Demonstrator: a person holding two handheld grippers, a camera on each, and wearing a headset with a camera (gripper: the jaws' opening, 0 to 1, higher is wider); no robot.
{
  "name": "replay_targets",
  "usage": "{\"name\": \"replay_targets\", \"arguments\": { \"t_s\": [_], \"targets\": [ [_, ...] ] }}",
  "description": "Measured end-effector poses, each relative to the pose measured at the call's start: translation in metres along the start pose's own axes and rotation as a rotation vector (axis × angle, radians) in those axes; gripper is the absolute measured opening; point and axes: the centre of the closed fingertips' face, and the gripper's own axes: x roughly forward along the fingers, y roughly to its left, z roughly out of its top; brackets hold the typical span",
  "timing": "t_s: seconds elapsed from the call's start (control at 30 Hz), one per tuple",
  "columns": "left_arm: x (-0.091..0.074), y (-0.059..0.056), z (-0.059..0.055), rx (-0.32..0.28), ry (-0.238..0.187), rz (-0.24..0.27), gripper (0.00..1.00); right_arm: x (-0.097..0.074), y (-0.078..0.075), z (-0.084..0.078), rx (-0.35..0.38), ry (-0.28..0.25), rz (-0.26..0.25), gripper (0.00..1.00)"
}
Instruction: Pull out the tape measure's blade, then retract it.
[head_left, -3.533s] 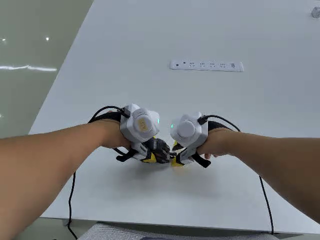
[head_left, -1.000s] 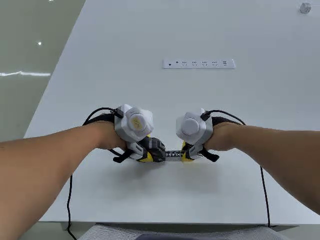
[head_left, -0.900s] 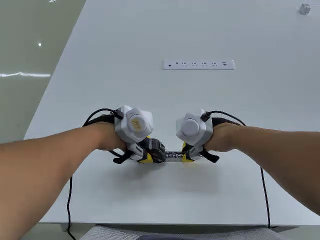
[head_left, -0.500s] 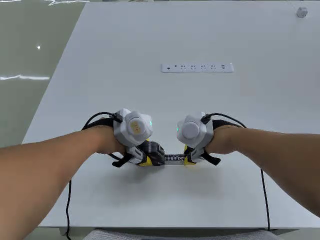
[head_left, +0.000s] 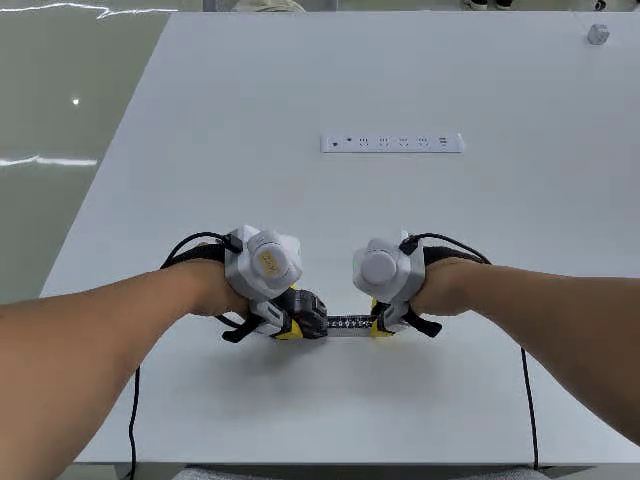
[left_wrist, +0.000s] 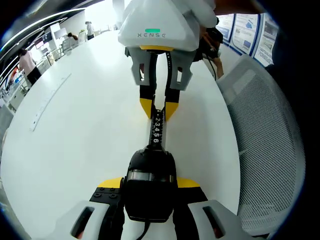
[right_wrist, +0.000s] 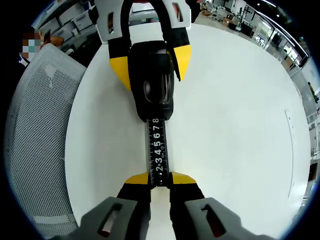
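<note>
Your left gripper (left_wrist: 149, 186) is clamped around the tape measure (right_wrist: 154, 80) to anchor it, while your right gripper (right_wrist: 159, 179), directly ahead, pinches the blade (right_wrist: 157, 147) at its tip, so a short numbered stretch spans the gap between them.

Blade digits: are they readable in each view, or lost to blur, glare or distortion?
Right gripper view: blade sharp, digits 2 to 8 readable; left gripper view: blade sharp, 2 to 6 readable, table edge bowed by fisheye; head view: blade too small to read.
</note>
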Motion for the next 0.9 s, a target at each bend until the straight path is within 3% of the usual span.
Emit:
{"name": "replay_targets", "arguments": {
  "t_s": [0.9],
  "targets": [
    [0.001,0.000,0.001,-0.009,-0.002,0.003,0.34,-0.006,-0.001,-0.020,0.011,0.016,0.003,0.13]
  ]
}}
